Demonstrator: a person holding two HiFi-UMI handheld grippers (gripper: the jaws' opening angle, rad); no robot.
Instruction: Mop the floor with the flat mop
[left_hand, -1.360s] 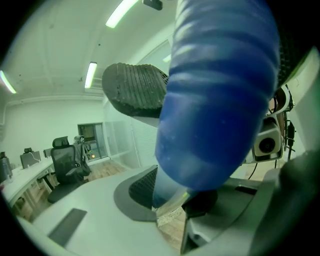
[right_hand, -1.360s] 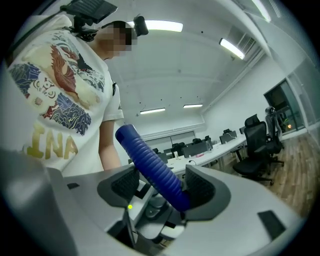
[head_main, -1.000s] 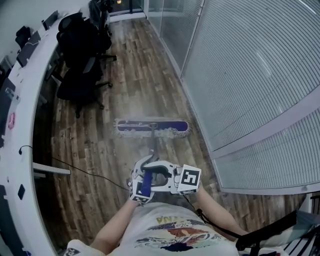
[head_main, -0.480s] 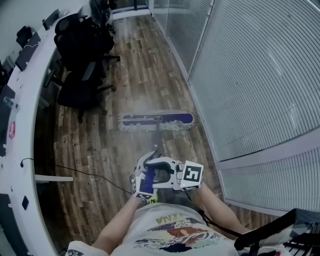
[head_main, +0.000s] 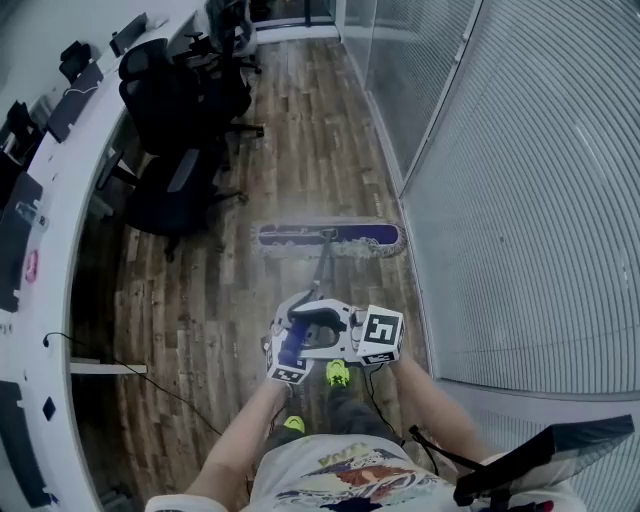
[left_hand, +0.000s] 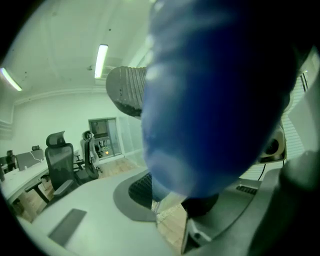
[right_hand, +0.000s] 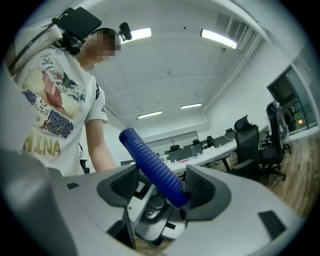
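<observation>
Both grippers were clamped on the mop's blue handle (right_hand: 152, 167). The right gripper (right_hand: 162, 192) had the ribbed grip pinched tight between its pads, with the top end poking up past them. The left gripper (left_hand: 170, 197) had it wedged between its jaws too, so close that the blue filled most of that view.

From the head view, the two sat side by side in front of the person's chest. The pole (head_main: 318, 280) sloped down to the mop (head_main: 330, 240), which lay flat on the wood floor (head_main: 200, 300) with one end just beside the glass wall (head_main: 520, 200). Black chairs (head_main: 175, 150) stood well apart from the wall, and the white desk (head_main: 50, 230) was farther from it still. One neon shoe (head_main: 338, 372) sat near the wall, under the grippers.
</observation>
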